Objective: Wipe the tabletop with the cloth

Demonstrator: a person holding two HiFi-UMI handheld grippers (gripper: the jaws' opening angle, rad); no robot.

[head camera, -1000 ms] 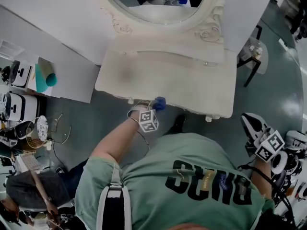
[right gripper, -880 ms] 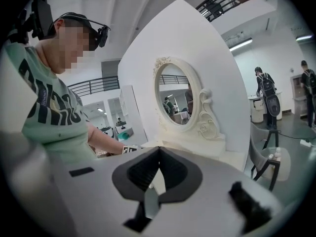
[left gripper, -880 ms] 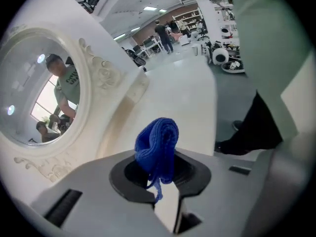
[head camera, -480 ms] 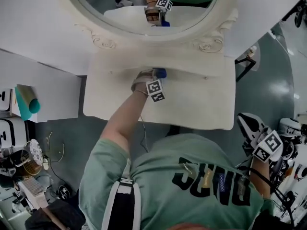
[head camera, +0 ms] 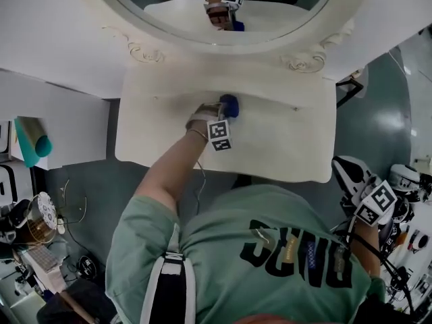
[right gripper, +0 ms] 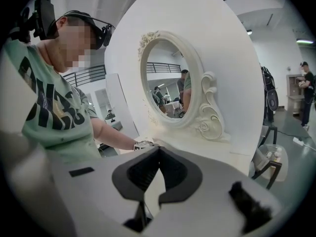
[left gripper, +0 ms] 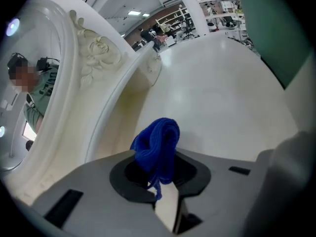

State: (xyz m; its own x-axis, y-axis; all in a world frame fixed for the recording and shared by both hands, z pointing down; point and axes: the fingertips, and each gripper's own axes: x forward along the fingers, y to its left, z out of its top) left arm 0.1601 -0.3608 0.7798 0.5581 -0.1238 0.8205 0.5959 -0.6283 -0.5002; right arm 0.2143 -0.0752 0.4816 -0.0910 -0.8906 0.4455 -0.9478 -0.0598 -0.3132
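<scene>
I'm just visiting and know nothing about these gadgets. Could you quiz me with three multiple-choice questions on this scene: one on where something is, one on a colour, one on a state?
1. Where is the cloth?
A. On the floor
B. At the back of the tabletop, near the mirror
C. Draped over the table's front edge

2. What colour is the cloth?
A. Blue
B. Red
C. White

3. How is the right gripper?
A. Wide open
B. Clamped on the cloth
C. Shut on nothing, off to the table's side

Answers:
1 B: the head view shows the cloth on the tabletop just below the mirror.
2 A: the bundle in the left gripper is deep blue.
3 C: the right gripper has its jaws together with nothing between them.
</scene>
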